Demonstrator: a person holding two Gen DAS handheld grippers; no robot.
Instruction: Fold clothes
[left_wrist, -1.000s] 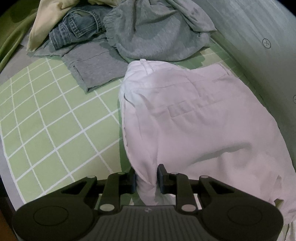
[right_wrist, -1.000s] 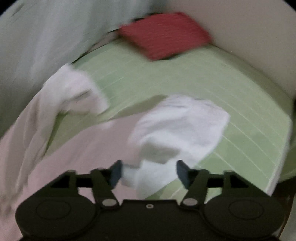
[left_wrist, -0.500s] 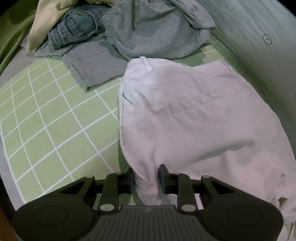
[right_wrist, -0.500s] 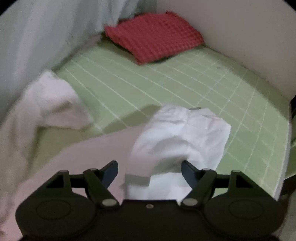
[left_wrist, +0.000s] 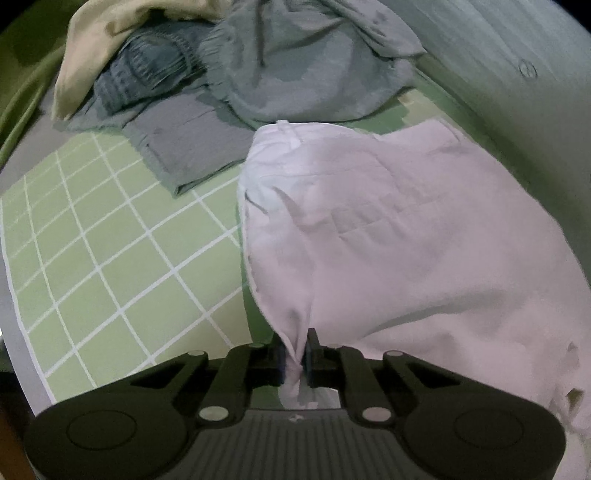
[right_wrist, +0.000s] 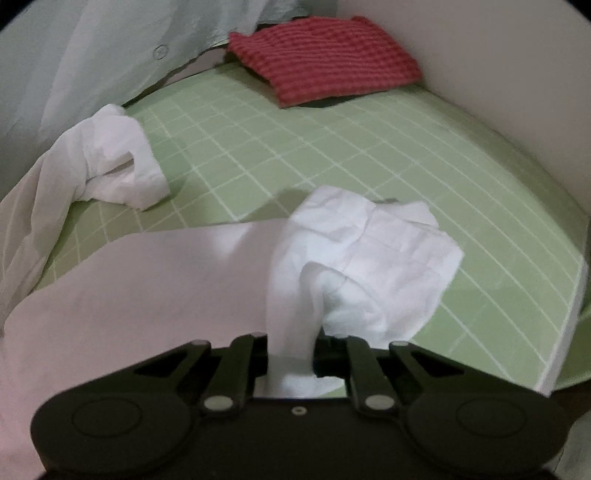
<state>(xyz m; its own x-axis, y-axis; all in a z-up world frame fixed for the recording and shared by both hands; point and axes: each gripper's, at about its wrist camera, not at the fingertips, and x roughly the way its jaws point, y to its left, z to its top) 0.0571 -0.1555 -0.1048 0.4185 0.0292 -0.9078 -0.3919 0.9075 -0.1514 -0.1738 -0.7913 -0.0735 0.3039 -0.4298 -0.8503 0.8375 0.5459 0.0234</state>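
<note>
We log both tools as matte black. Left claw (left_wrist: 295, 356): wide rounded body with a ribbed, grooved centre panel carrying a small pale mark, one shallow circular recess moulded at each end, two angled link arms per side with triangular cut-outs, and silver round pivot screws at their bases. Right claw (right_wrist: 291, 354): same outline, recesses, link arms and silver pivots, but a smooth centre panel with one small screw hole. No cables or sleeves in view.
</note>
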